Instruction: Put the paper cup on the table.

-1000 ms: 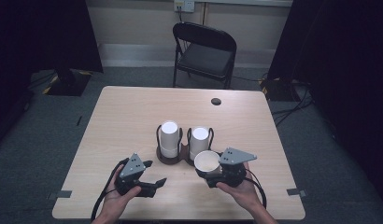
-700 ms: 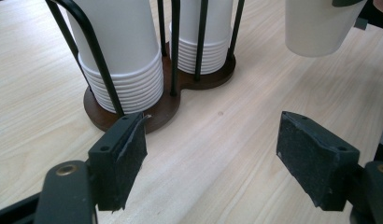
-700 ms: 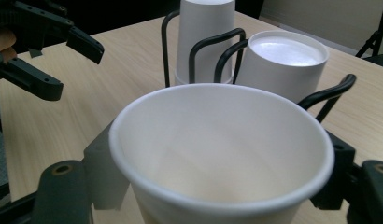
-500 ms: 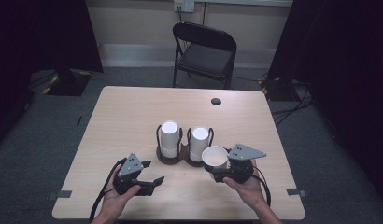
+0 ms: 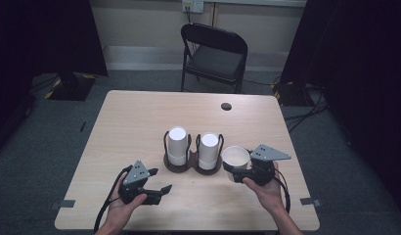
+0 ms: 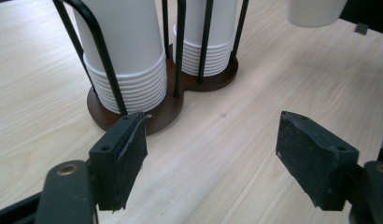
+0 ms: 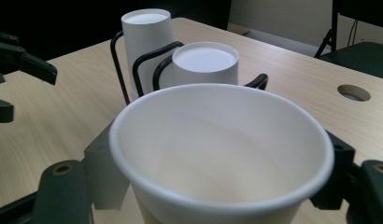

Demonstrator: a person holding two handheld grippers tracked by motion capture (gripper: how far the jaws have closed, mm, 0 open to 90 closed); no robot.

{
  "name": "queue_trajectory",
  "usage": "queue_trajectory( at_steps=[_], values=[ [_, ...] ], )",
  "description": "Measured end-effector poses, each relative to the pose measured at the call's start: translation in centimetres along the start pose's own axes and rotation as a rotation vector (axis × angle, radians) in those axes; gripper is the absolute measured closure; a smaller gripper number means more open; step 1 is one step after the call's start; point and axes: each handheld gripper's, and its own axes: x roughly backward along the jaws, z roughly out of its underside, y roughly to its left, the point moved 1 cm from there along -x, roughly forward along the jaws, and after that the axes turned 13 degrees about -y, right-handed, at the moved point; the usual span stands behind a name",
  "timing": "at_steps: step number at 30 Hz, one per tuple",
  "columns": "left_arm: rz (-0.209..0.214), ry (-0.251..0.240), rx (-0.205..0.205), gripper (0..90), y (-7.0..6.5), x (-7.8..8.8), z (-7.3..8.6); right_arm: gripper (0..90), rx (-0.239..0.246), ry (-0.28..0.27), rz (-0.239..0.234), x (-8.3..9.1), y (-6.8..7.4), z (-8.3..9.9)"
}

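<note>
Jaws first, left to right: on my left gripper [image 5: 162, 188] they stand wide apart with nothing between them, only bare wood of the table [image 5: 130, 122] showing in the gap. That gripper sits low near the front edge of the table, in my left hand [image 5: 121, 208], pointing towards the cup rack [image 5: 194, 166], which lies just ahead of its pads. In the left gripper view, the rack's dark wooden base [image 6: 161, 109] is close to the left pad [image 6: 119, 158], not touching it.

The rack holds two stacks of white paper cups, upside down, each ringed by black wire uprights: the left stack [image 5: 177, 145] and the right stack [image 5: 209, 149] stand side by side near the middle of the table.

Further right, my right gripper [image 5: 235, 171] has its jaws closed on a single paper cup [image 5: 235, 156], one pad on each side of the cup's wall. The cup is upright, mouth up, with nothing in it, just beside the right stack and apart from it. In the right gripper view its rim [image 7: 222, 140] sits between my pads, with both stacks beyond. My right hand [image 5: 267, 191] holds the gripper from behind.
</note>
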Motion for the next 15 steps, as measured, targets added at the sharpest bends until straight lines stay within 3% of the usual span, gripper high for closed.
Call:
queue_trajectory(
  at_steps=[5, 15],
  values=[
    [0.002, 0.008, 0.006, 24.6, 0.1, -0.2, 0.1, 23.9, -0.016, -0.001, 0.021, -0.2, -1.0, 0.1],
    [-0.003, 0.007, 0.008, 24.7, 0.1, -0.4, 0.1, 23.9, -0.058, -0.015, 0.120, -0.6, -3.3, 0.2]
  ],
)
